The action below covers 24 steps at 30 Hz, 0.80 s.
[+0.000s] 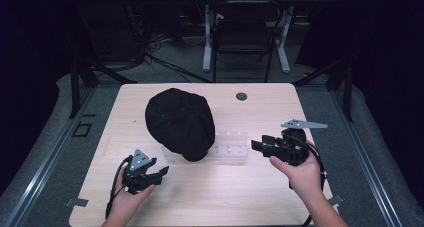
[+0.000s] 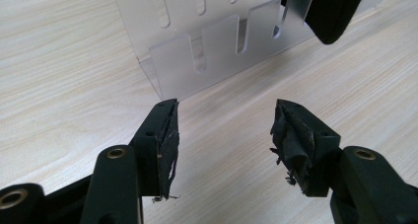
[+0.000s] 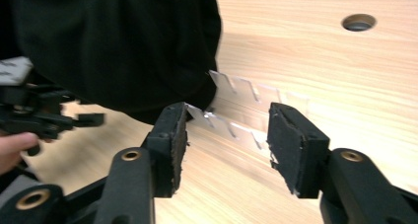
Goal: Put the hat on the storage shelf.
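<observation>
Nearest me, my left gripper (image 1: 159, 172) hangs low over the table (image 1: 215, 197), jaws spread with nothing between them. My right gripper (image 1: 256, 146) sits slightly farther up, jaws also apart and empty, aimed at the clear slotted rack (image 1: 231, 148). The black cap (image 1: 180, 122) rests on the rack's left end, covering that part. Beyond it lies the table's round hole (image 1: 241, 96).
</observation>
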Available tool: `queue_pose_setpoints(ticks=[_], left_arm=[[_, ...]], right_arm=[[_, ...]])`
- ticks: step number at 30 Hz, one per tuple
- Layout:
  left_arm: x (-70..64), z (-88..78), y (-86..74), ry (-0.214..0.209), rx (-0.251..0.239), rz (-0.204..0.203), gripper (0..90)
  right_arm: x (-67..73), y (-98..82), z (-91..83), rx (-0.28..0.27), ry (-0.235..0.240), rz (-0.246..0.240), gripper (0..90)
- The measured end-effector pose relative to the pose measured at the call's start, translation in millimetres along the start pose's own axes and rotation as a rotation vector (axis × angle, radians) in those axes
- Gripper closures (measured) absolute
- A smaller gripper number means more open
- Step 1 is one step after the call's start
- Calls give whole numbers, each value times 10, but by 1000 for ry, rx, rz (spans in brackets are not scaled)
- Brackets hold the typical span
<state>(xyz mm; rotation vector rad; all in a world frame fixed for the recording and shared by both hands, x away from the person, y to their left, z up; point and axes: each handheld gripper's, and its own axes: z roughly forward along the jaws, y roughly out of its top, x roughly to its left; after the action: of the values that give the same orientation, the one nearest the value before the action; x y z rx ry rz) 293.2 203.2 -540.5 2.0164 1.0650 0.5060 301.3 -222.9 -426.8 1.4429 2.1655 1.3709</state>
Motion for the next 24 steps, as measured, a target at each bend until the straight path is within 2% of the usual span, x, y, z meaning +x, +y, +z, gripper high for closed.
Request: queue_pose_setpoints(ticks=[4,5,10,15,20,24], left_arm=[[33,-9,-13,9,-4,-11,437],[50,-8,-22,12,-9,-16,434],[81,-6,-40,7,-7,-26,426],[80,8,-49,4,-2,-29,422],[79,23,-59,4,4,-30,422],[75,25,-60,3,5,-29,421]], right_arm=[[-37,-174,102,10,-41,-34,416],[-54,-251,153,13,-63,-57,399],[-66,-420,266,37,-107,-94,386],[-92,-533,336,44,-125,-103,386],[-143,-733,436,48,-171,-107,388],[-168,-802,457,47,-187,-110,389]])
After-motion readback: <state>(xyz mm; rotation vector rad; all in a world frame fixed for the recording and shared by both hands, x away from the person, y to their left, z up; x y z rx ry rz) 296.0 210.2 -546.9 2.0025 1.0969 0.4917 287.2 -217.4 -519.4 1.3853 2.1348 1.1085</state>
